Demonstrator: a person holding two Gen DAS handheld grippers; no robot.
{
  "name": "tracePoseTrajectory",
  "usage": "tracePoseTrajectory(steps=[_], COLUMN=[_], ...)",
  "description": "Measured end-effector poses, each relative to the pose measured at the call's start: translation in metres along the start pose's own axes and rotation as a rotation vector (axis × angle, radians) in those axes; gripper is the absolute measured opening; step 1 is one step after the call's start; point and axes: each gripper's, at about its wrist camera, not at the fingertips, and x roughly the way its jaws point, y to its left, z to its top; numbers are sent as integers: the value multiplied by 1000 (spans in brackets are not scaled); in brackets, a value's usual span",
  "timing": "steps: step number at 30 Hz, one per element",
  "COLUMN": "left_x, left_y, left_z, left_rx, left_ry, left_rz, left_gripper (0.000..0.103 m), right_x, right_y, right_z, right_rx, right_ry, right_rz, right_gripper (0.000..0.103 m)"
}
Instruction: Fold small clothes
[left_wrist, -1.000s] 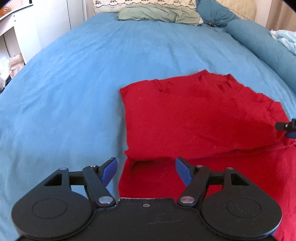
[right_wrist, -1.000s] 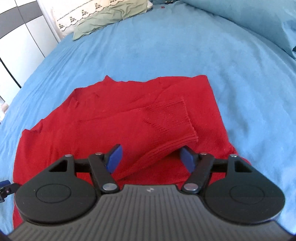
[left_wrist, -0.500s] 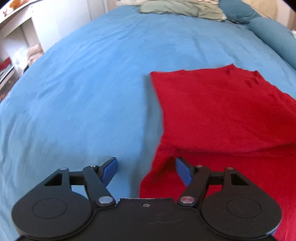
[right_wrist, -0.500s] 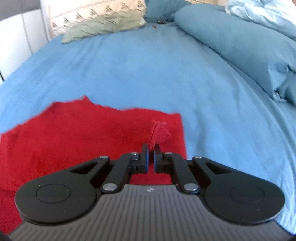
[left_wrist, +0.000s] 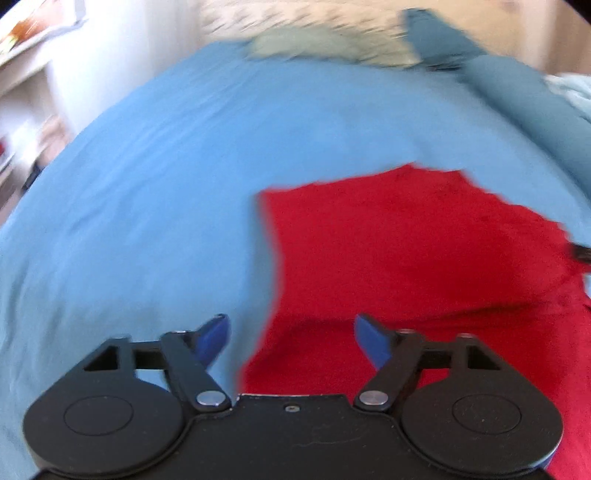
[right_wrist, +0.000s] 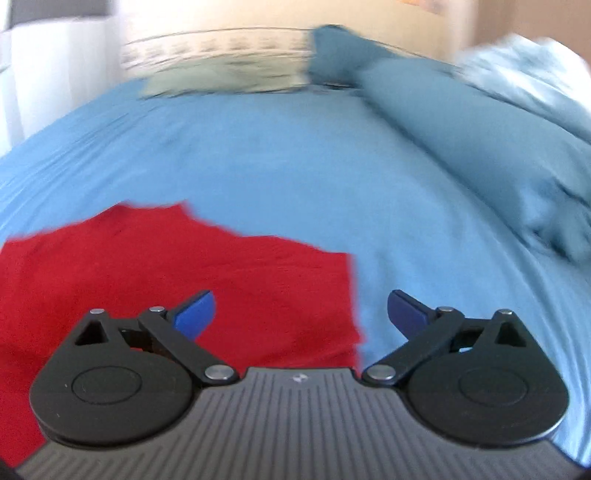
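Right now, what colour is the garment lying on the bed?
Solid red, no visible pattern. The garment shows best in the left wrist view, on the blue bedsheet.

Both views are brightly daylit and smeared by motion blur, worst toward 12 o'clock, where the pillows (left_wrist: 332, 44) lose all detail. Fisheye distortion bows the bed (right_wrist: 295, 155); corners vignette black. Shadows are soft.
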Motion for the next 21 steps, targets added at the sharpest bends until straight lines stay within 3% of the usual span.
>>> tracePoseTrajectory(steps=[3,6,11,16,21], left_x=[4,11,6,-20,-98], left_y=[-19,-23,-16,-8,6], left_z=[1,-1,-9,0,15], left_rx=[41,15,-21,-17,-70], left_ry=[-10,8,13,5,-88], left_rz=[-11,-8,-6,20,62], left_gripper=[95,94,94,94,99], right_x=[22,49,49,-5,-103], right_y=[1,-9,-24,-42,-70], right_z=[-6,-15,-23,-8,6], right_rx=[20,57,76,77,116], right_ry=[60,161,162,80,-27], right_rz=[42,51,126,173,226], right_gripper=[103,103,103,103,103])
